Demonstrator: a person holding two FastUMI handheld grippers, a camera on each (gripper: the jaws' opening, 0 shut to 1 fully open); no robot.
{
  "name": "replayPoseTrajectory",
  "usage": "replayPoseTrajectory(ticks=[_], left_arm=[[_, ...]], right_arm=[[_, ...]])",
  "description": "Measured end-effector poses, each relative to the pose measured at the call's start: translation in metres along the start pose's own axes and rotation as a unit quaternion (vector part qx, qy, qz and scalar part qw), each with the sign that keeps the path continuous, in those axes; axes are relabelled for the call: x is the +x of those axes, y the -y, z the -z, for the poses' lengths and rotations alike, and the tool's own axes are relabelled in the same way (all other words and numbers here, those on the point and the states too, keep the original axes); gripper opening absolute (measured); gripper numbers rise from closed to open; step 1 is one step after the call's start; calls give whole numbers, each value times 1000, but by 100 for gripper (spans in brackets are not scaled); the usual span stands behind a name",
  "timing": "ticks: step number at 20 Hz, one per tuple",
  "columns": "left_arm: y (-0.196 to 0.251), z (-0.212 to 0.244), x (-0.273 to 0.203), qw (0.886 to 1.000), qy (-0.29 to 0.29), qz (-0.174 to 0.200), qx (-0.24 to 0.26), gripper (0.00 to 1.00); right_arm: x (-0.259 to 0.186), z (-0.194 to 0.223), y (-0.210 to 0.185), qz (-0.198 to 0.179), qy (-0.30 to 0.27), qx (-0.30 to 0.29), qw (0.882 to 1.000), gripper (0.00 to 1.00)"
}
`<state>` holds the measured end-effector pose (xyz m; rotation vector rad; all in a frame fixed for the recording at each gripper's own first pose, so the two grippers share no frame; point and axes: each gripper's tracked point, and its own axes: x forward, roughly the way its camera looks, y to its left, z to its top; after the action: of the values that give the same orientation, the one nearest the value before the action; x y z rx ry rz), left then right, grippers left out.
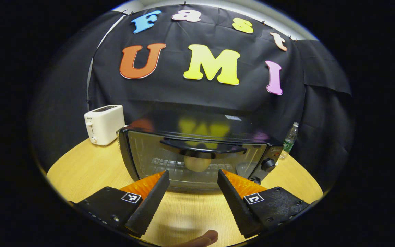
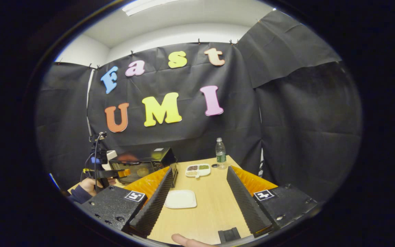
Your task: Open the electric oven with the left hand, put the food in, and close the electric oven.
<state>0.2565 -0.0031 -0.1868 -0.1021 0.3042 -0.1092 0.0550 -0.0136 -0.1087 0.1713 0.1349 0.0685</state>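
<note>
Your left gripper (image 1: 193, 176) hangs just in front of the electric oven (image 1: 197, 156), its two fingers spread wide apart and holding nothing, one to either side of the glass door (image 1: 149, 154). The door is closed, with its dark handle (image 1: 202, 148) running across the top edge above and between your fingertips. Through the glass you can make out a pale, round piece of food (image 1: 197, 162) sitting on the wire rack inside. Dark control knobs (image 1: 268, 164) line the oven's right side. A white toaster (image 1: 104, 124) stands on the wooden table (image 1: 81, 168) to the left of the oven and a little behind it, and a clear water bottle (image 1: 289, 140) stands behind the oven's right corner. In the right gripper view, your right gripper (image 2: 199, 193) is also released, fingers wide apart and empty, held over the table well to the right of the oven. Between its fingers lies an empty white square plate (image 2: 180, 199). Beyond that sit a small divided dish (image 2: 198, 169) with dark and green fillings, a small dark cap (image 2: 214, 165) and the bottle. At the far left of this view your other hand (image 2: 89, 185) holds the left gripper up to the oven front
</note>
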Motion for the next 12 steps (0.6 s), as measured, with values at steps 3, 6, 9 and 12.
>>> replayPoseTrajectory(ticks=[3, 6, 9, 12], left_arm=[[-1, -26, -25, 999, 35, -4, 5, 93], [-3, -52, -52, 998, 66, -6, 9, 93], [-2, -70, -83, 996, 85, -3, 21, 93], [-5, -85, -123, 994, 107, -16, 23, 93]], right_arm=[[-2, -3, -6, -5, 2, -4, 1000, 96], [-8, -7, -14, -10, 7, -8, 1000, 96], [-10, -11, -18, -9, 13, -12, 1000, 96], [-14, -17, -26, -14, 18, -22, 1000, 96]])
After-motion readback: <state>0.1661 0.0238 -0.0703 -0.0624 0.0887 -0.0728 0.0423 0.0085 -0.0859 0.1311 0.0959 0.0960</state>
